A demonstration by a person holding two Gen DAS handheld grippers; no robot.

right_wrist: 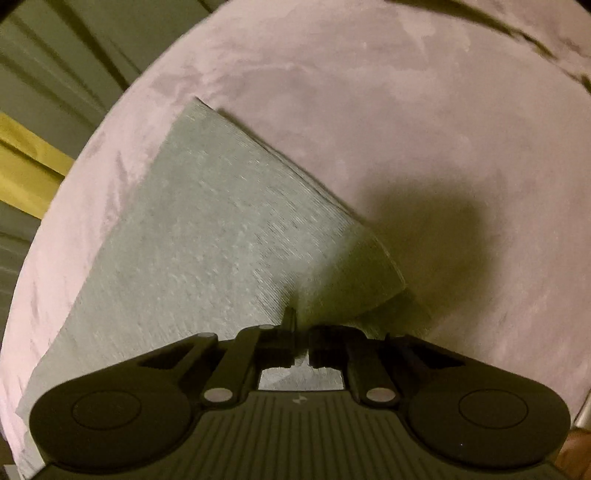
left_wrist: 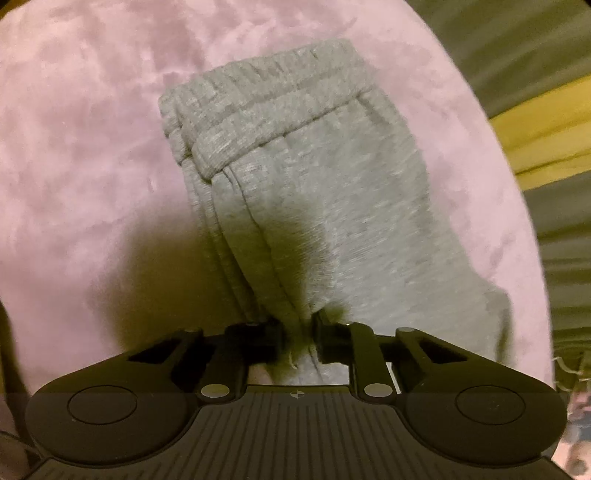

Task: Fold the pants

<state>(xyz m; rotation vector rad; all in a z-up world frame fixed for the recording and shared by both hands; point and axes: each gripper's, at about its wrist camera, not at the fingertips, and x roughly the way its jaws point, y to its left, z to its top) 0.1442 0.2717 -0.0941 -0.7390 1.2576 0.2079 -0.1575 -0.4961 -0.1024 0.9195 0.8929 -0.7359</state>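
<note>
Grey sweatpants (left_wrist: 314, 203) lie folded lengthwise on a pink plush cover (left_wrist: 74, 147), the elastic waistband (left_wrist: 266, 96) at the far end. My left gripper (left_wrist: 300, 332) points steeply down and is shut on a bunched ridge of the grey cloth near its long folded edge. In the right wrist view the pants (right_wrist: 207, 240) show as a flat grey panel running up to the left. My right gripper (right_wrist: 303, 336) is shut at the near right part of that panel, with grey cloth pinched between its nearly touching fingers. Each gripper's body hides the cloth beneath it.
The pink cover (right_wrist: 443, 147) spreads widely around the pants. Beyond its edge there is olive and yellow striped material (left_wrist: 546, 129), also at the left of the right wrist view (right_wrist: 33, 166). A dark fold (right_wrist: 517, 33) crosses the cover's far right.
</note>
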